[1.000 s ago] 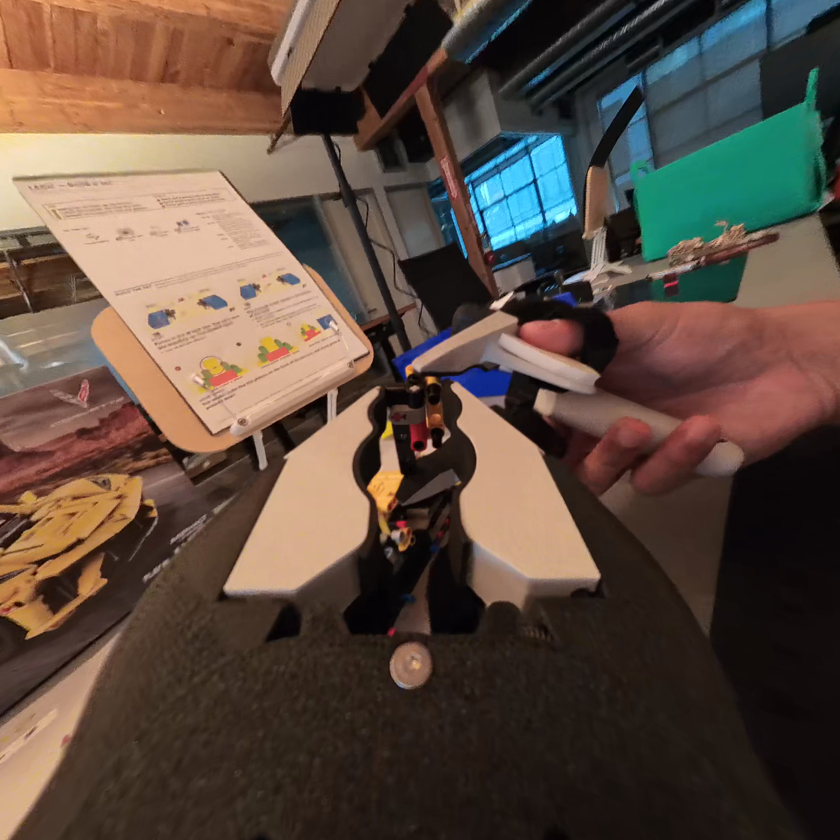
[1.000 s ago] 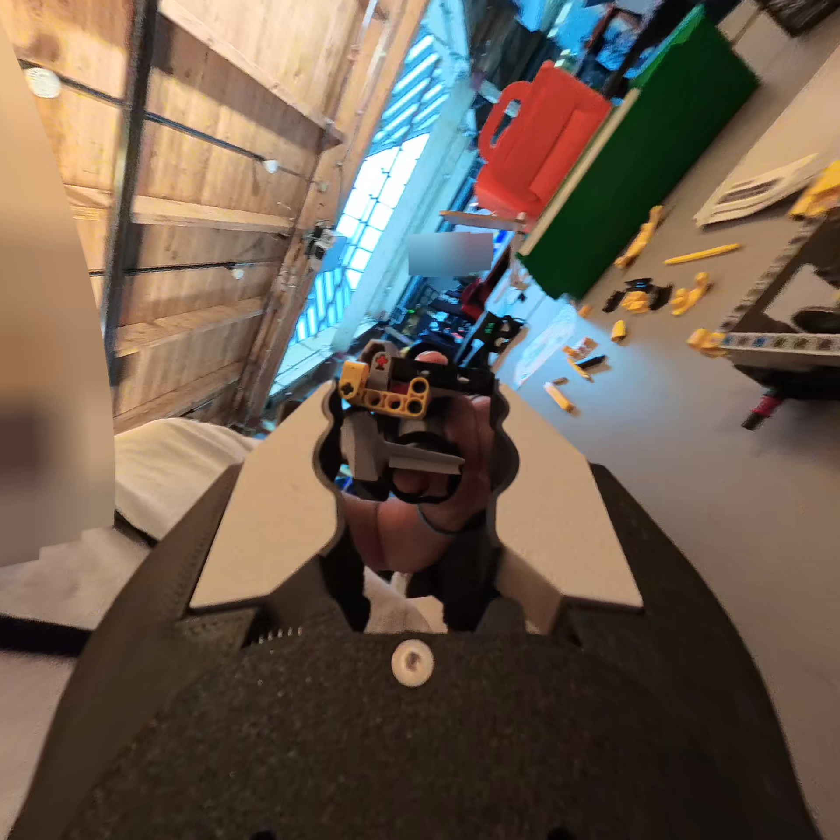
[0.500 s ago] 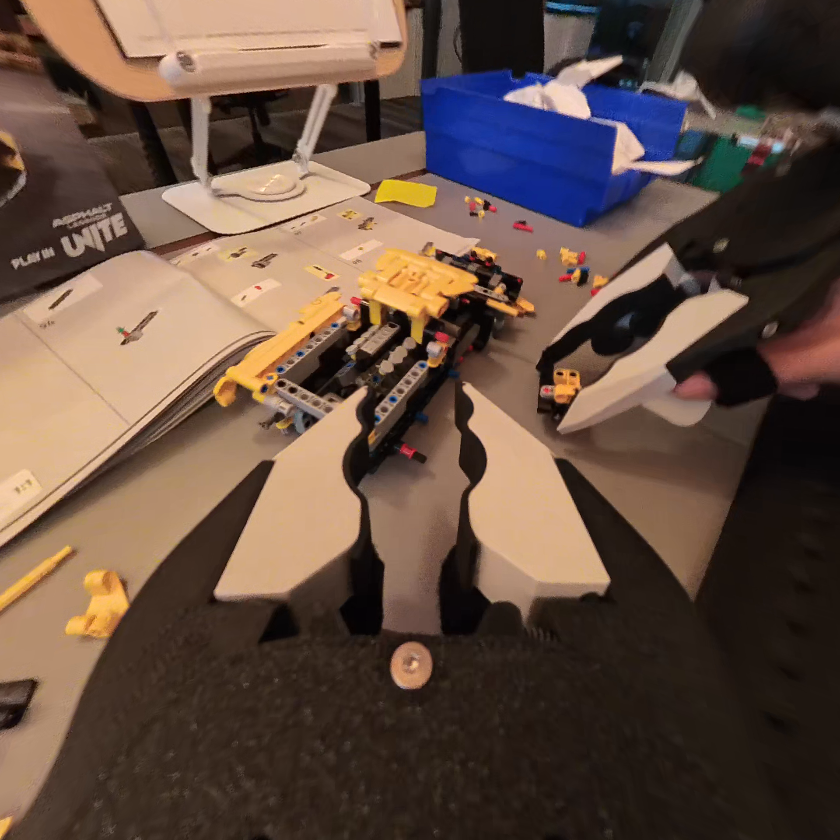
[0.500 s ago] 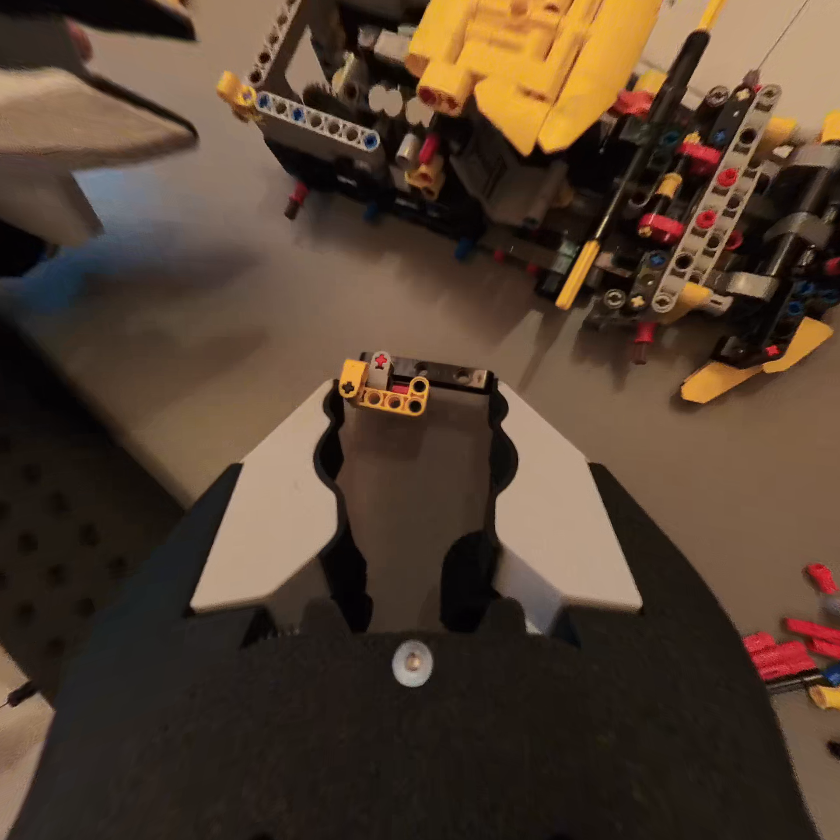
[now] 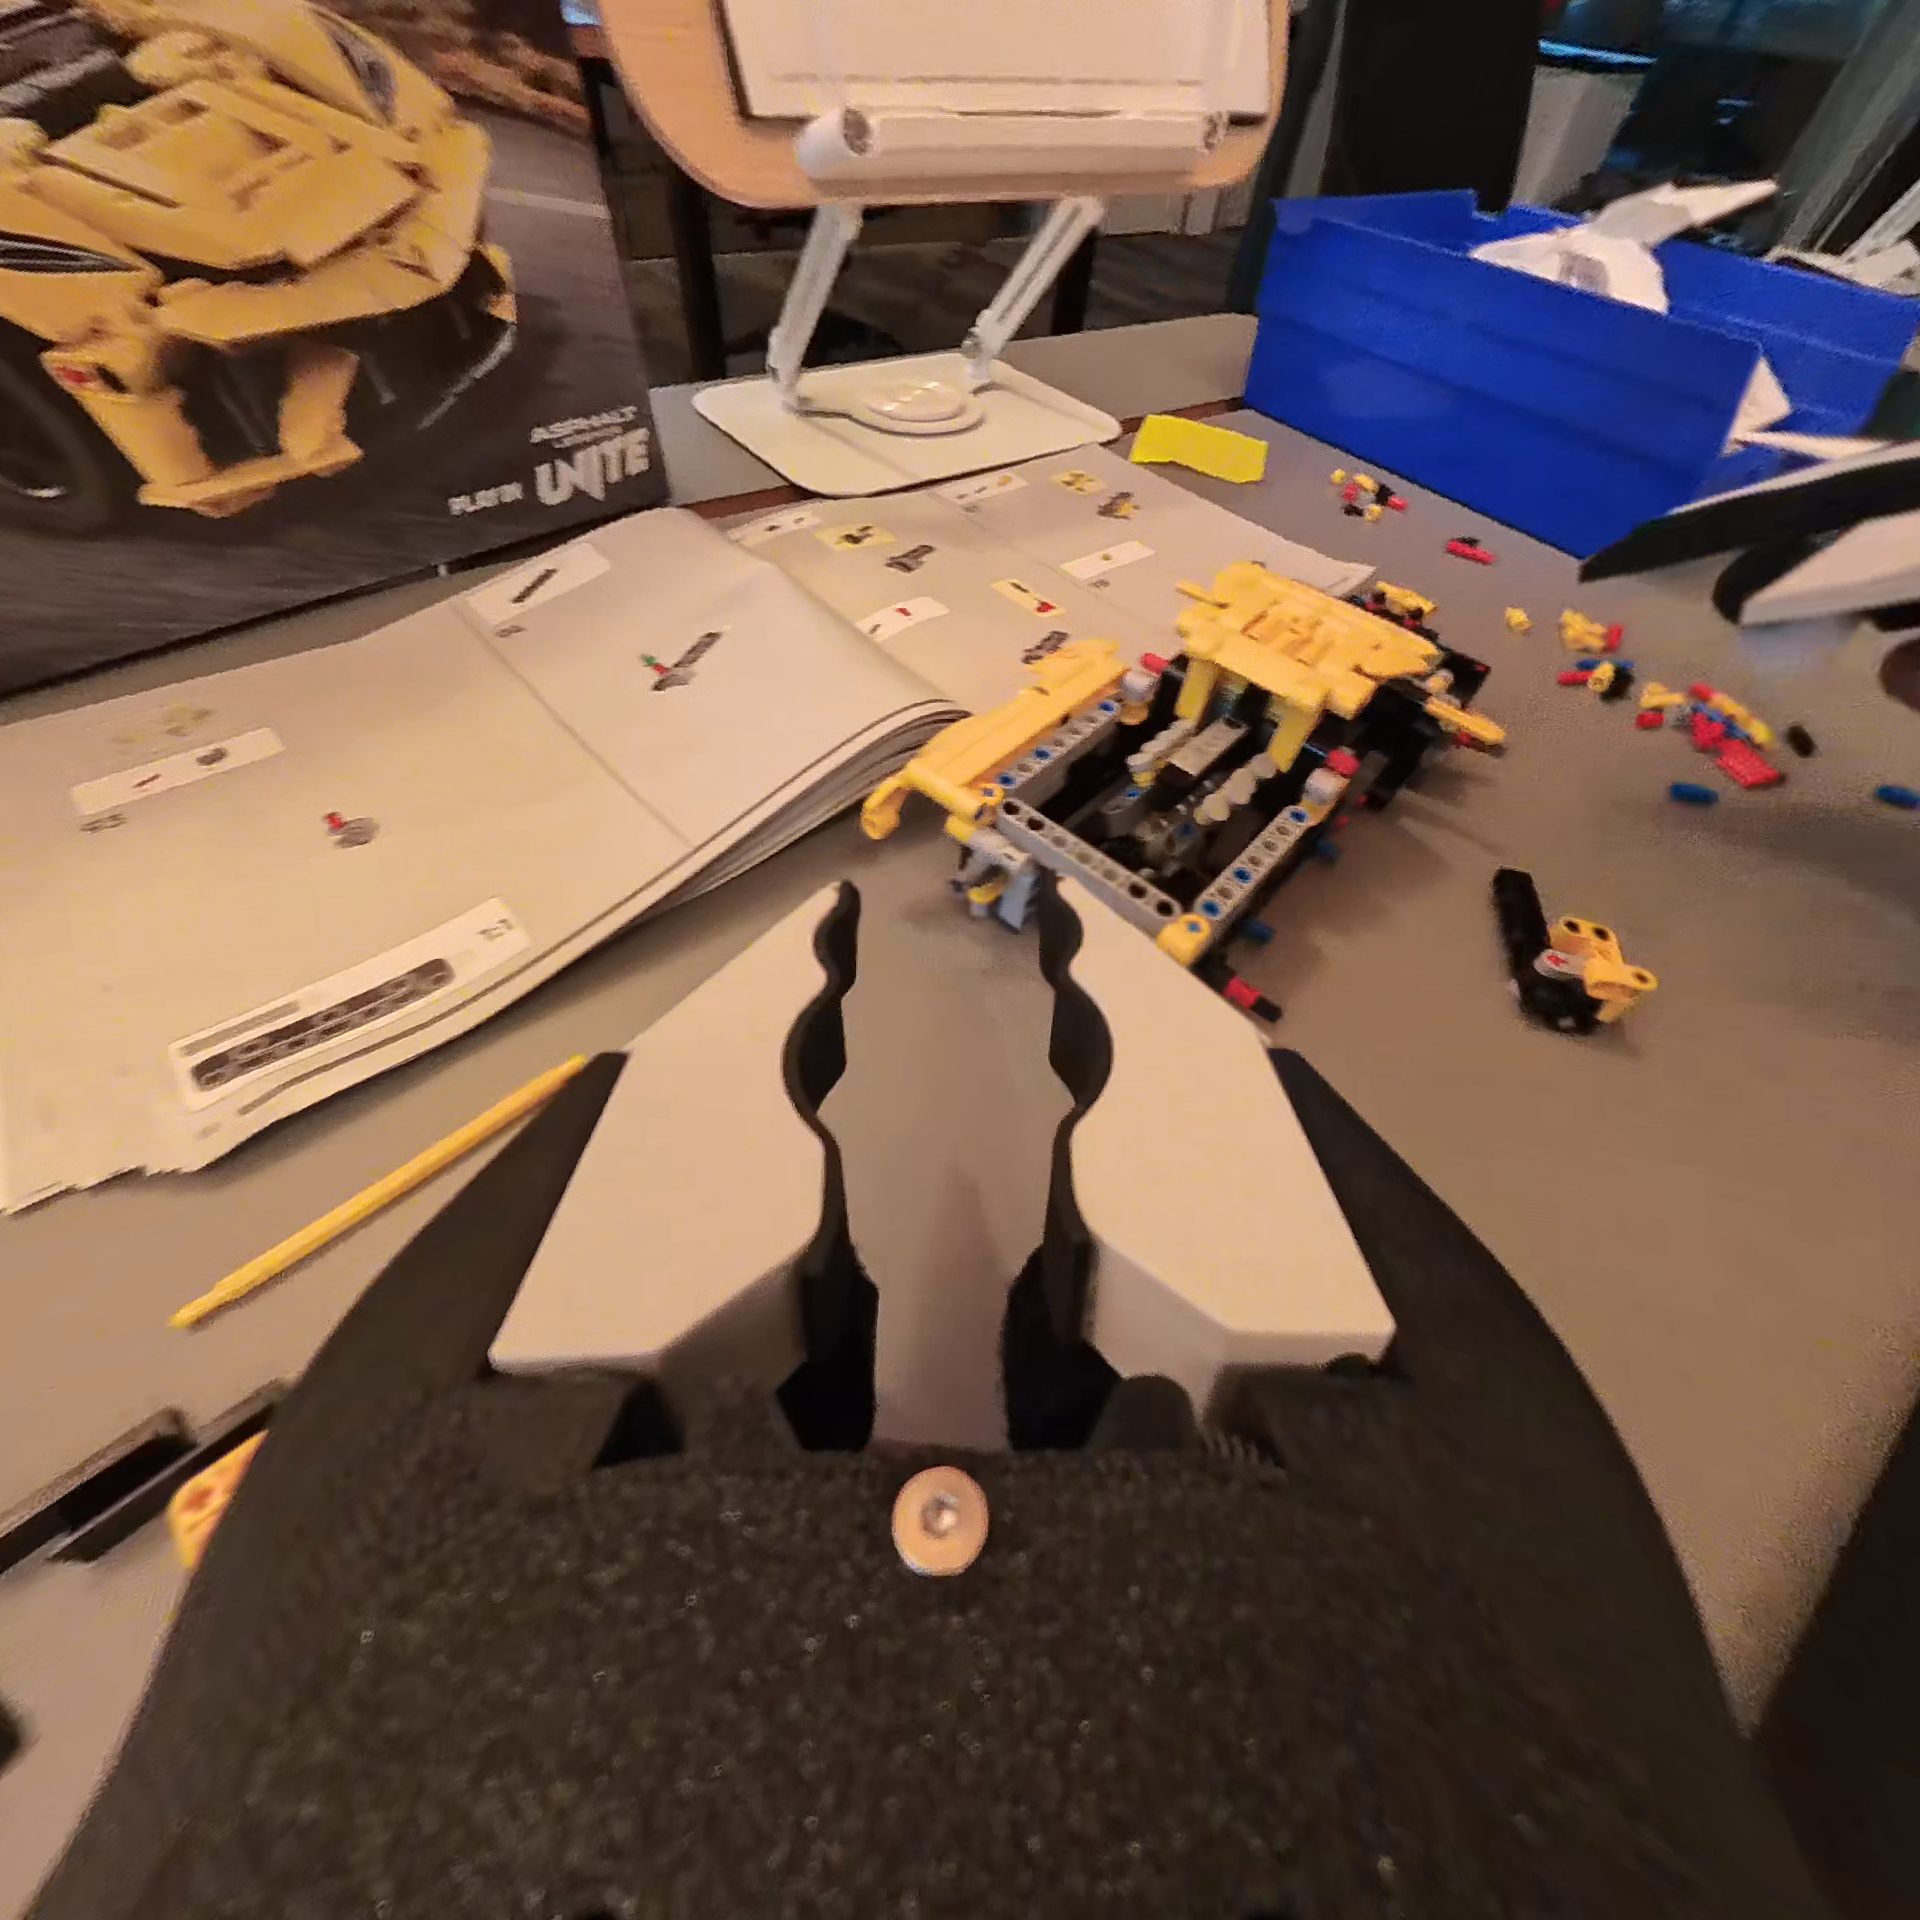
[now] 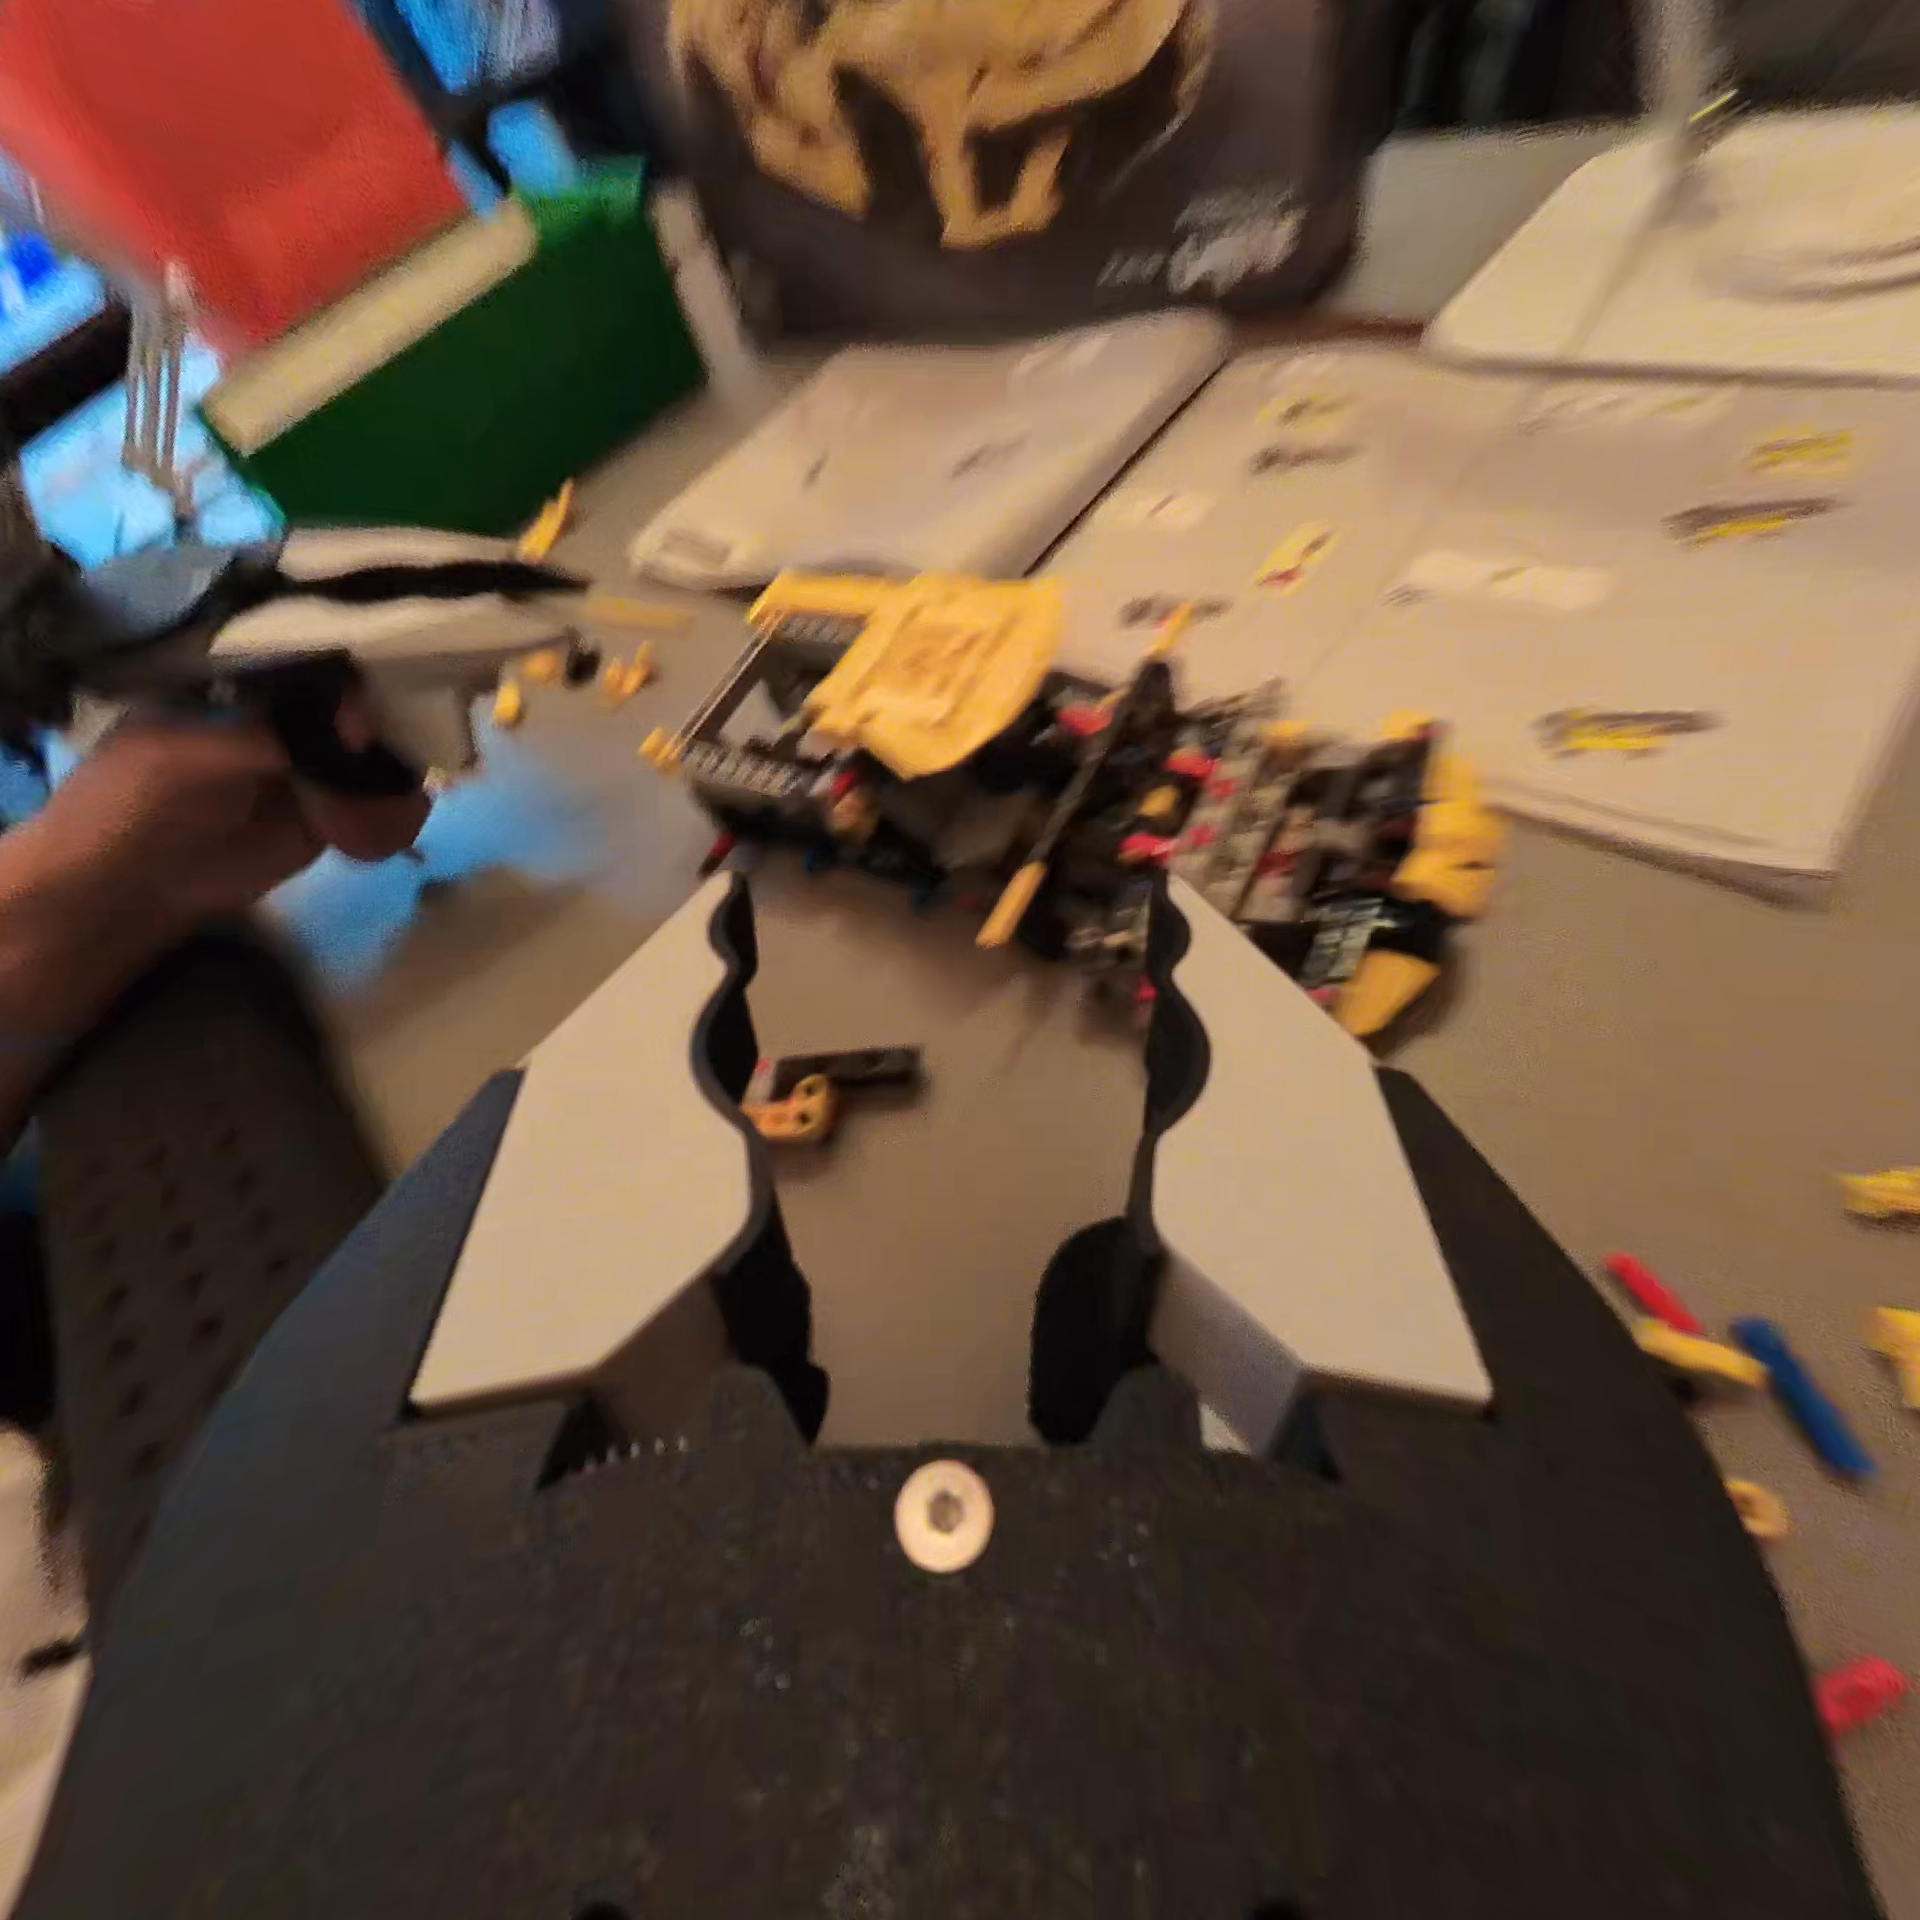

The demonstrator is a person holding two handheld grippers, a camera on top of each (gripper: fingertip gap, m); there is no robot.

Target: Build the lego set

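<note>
the left gripper hangs over the grey table with its jaws parted a moderate way and nothing between them. just ahead of its fingertips sits the half-built yellow and black lego car, its grey studded frame end nearest the tips. ahead and to the left of that gripper lies the open instruction booklet, and closer on the left a thin yellow rod lies on the table. ahead and to the right rests a small black and yellow sub-assembly, apart from the car. farther right are scattered loose pieces, with a blue bin beyond them. the right gripper is spread wide and empty; the same sub-assembly lies on the table below the gap between its fingers, closer to the left finger, not held. the car is just beyond its tips, blurred. the other gripper shows off to its left.
</note>
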